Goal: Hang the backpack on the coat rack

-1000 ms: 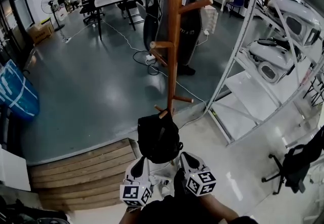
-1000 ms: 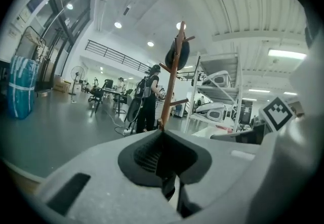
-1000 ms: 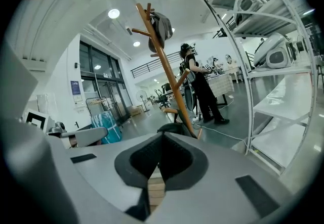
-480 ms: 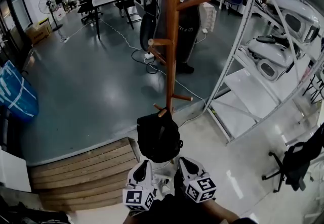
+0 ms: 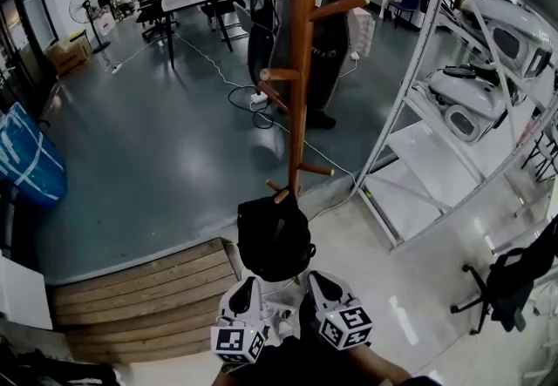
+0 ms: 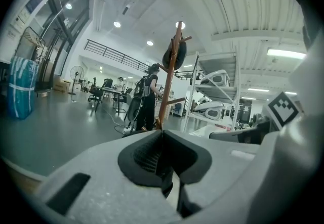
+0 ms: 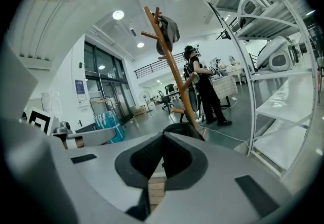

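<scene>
The black backpack (image 5: 275, 236) hangs from a low peg of the wooden coat rack (image 5: 301, 71), its body resting near the floor by the pole's foot. In the right gripper view its top (image 7: 183, 128) shows just past the jaws, with the rack (image 7: 171, 66) rising behind. My left gripper (image 5: 245, 283) and right gripper (image 5: 316, 276) sit side by side just short of the backpack, apart from it. Both are shut with nothing between the pads, as the left gripper (image 6: 163, 134) and right gripper (image 7: 163, 136) close-ups show. A dark item hangs at the rack's top (image 6: 173, 56).
A metal shelving unit (image 5: 418, 71) with white devices stands to the right of the rack. A wooden step (image 5: 139, 297) lies at the left, a blue bag (image 5: 26, 158) further left. A black chair (image 5: 510, 284) is at the right. A person (image 5: 327, 44) and floor cables are behind the rack.
</scene>
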The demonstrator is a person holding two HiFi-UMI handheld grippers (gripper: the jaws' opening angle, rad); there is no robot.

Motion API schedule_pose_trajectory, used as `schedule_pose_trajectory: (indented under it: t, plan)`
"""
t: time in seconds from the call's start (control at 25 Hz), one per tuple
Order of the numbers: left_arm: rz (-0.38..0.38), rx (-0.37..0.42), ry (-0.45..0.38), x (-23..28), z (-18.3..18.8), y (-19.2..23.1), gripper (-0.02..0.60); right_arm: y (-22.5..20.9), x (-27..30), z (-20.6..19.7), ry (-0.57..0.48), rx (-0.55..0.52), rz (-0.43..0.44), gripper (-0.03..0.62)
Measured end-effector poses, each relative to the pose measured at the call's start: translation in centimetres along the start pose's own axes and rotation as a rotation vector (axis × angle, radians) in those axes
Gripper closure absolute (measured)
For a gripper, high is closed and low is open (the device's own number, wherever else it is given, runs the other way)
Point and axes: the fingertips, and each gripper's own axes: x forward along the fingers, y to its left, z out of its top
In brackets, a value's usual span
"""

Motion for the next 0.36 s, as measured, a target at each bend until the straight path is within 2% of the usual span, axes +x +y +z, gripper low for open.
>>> schedule_pose_trajectory:
  t: [0.36]
  plan:
    - [-0.007, 0.000, 0.002, 0.10, -0.51, -0.17, 0.557, -0.32, -0.14, -0.33, -0.002, -0.001, -0.010, 0.582]
